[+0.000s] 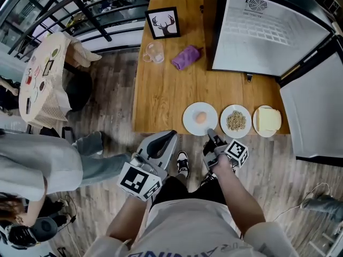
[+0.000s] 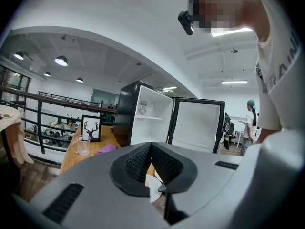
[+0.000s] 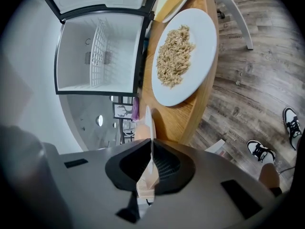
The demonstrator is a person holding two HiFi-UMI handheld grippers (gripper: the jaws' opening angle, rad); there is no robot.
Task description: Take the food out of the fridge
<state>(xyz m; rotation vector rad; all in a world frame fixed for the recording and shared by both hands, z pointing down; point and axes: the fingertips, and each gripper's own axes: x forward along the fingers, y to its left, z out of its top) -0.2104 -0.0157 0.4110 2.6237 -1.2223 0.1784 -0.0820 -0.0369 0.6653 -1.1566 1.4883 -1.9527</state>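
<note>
Three white plates stand along the wooden table's (image 1: 161, 95) near edge: one with an egg (image 1: 200, 118), one with grain-like food (image 1: 236, 120) (image 3: 181, 56), one with pale slices (image 1: 267, 120). My right gripper (image 1: 213, 136) (image 3: 152, 144) is shut on the egg plate's near rim, seen edge-on as a thin white rim (image 3: 148, 123) in the right gripper view. My left gripper (image 1: 162, 142) (image 2: 150, 148) hangs just off the table's edge to the left, shut and empty. The fridge (image 1: 268, 36) (image 2: 147, 123) (image 3: 100, 56) stands open with its shelves bare.
A framed deer picture (image 1: 163, 23), a glass mug (image 1: 154, 51) and a purple cloth (image 1: 186, 57) sit at the table's far end. The fridge door (image 1: 316, 111) swings out at the right. A round table (image 1: 43, 79) and a person (image 1: 32, 165) are at the left.
</note>
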